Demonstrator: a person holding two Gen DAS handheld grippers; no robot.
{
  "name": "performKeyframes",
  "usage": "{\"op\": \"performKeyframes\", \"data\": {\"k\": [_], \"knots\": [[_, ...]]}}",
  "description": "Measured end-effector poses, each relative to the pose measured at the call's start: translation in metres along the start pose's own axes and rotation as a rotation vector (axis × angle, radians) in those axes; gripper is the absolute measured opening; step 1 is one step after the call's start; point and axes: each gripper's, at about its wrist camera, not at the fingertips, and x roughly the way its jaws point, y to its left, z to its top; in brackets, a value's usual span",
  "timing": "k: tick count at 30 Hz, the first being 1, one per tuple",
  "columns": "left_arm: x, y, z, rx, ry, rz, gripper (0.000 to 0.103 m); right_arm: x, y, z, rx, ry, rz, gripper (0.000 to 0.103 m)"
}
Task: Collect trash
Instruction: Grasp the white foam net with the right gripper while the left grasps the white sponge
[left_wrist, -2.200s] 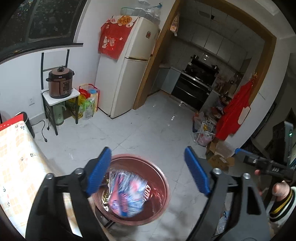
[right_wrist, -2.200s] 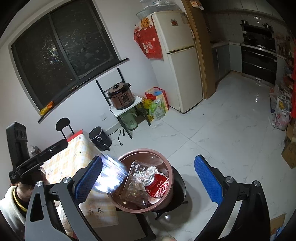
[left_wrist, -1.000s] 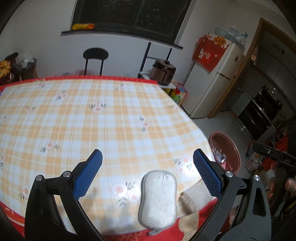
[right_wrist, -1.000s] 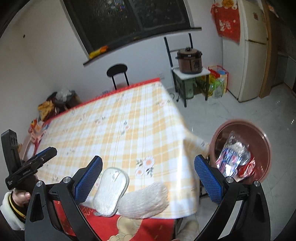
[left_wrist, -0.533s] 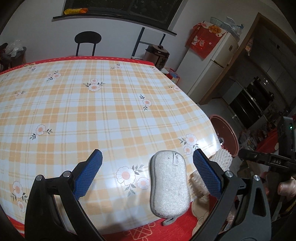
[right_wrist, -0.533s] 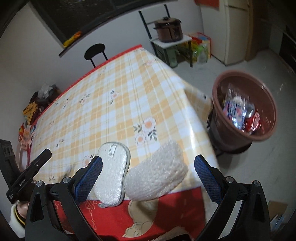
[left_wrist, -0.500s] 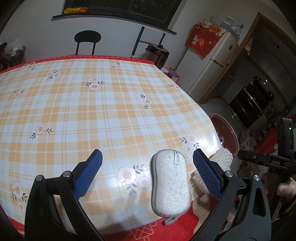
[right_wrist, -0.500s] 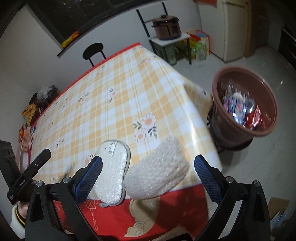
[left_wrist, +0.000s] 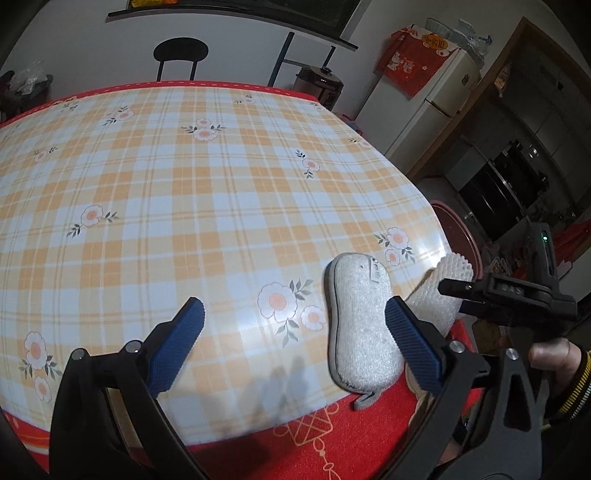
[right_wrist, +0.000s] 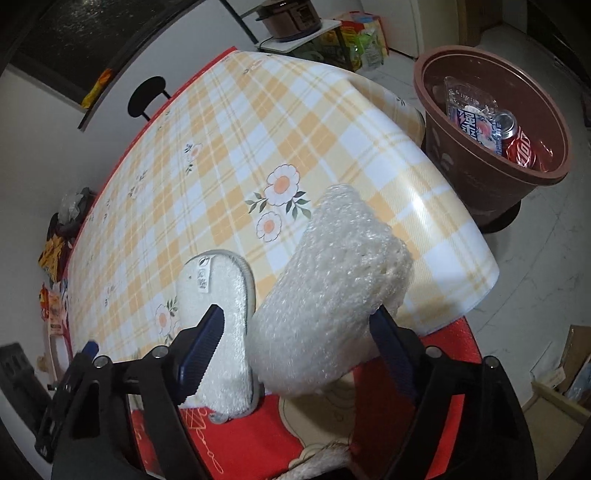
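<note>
The right gripper (right_wrist: 295, 339) straddles a bubble wrap wad (right_wrist: 332, 291), its jaws just narrowed around it, but whether the pads press it yet cannot be told. The left gripper (left_wrist: 295, 343) hangs open and empty over the table (left_wrist: 184, 192), its right finger beside a grey pad (left_wrist: 360, 317). Both pieces lie at the near edge, within easy reach. Beyond the table corner, one brown bin (right_wrist: 469, 173) stands on the floor, placed close for drops; it holds one red can (right_wrist: 519, 147) and a clear wrapper (right_wrist: 467, 110). Two items remain on the table.
</note>
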Motion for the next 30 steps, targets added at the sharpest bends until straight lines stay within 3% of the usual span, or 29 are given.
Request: {"op": "performKeyframes", "data": {"k": [4, 7, 12, 19, 30], "knots": [[-0.003, 0.002, -0.005, -0.025, 0.000, 0.005, 0.096, 0.005, 0.003, 0.004, -0.046, 0.005, -0.021, 0.043], [-0.001, -0.002, -0.008, -0.036, 0.006, -0.004, 0.096, -0.002, 0.008, 0.006, -0.073, -0.016, 0.009, 0.034], [0.013, -0.017, -0.011, -0.033, 0.040, -0.035, 0.096, -0.025, 0.023, 0.011, -0.184, -0.087, 0.064, 0.032], [0.048, -0.046, -0.014, -0.004, 0.140, -0.045, 0.097, -0.051, 0.020, 0.016, -0.287, -0.158, 0.058, 0.032], [0.113, -0.087, -0.016, 0.061, 0.259, 0.080, 0.097, -0.076, -0.015, 0.014, -0.308, -0.201, 0.033, 0.032]]}}
